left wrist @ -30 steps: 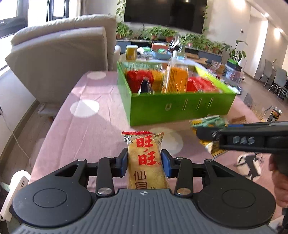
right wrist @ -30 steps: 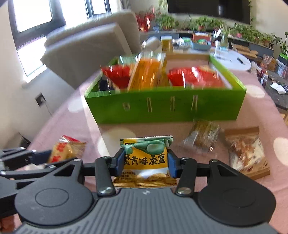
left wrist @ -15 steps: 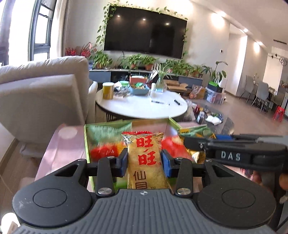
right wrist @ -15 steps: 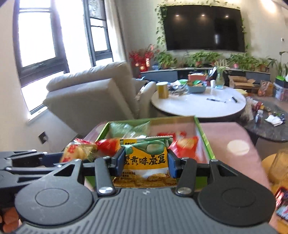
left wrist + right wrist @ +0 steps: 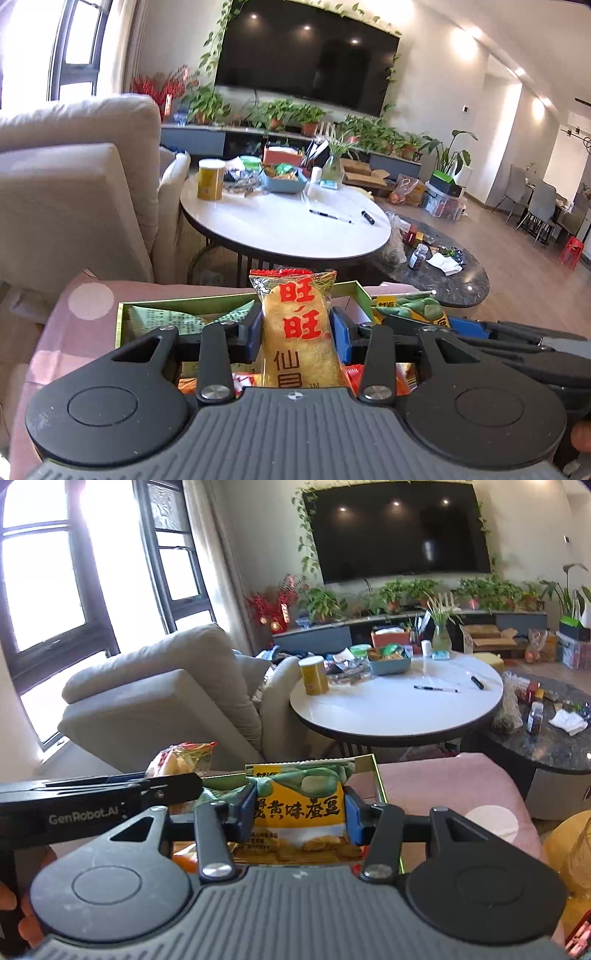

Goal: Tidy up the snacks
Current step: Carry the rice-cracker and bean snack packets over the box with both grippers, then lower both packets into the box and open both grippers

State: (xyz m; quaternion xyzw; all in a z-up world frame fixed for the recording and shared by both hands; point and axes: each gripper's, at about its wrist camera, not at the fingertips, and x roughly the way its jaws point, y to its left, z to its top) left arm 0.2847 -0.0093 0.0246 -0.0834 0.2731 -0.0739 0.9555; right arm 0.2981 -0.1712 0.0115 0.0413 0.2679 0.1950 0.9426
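Both grippers hang over the green cardboard box (image 5: 123, 314): left gripper (image 5: 295, 328) clamps a yellow "旺旺" rice-cracker packet (image 5: 295, 332), right gripper (image 5: 300, 810) a green-yellow bean-snack packet (image 5: 300, 805).

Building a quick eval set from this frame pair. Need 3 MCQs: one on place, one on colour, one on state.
1. Where is the yellow can?
A. on the white round table
B. inside the green box
C. on the armchair

2. What colour are the large characters on the rice cracker packet in the left tool?
A. blue
B. red
C. black

3. What is the state of the right tool?
A. open and empty
B. shut on nothing
C. shut on the yellow-green snack packet

Answers:
1. A, the can stands at the left edge of the round tabletop in both views.
2. B, the two big characters on the packet's clear front are red.
3. C, both blue pads press the packet's sides, above the green box.
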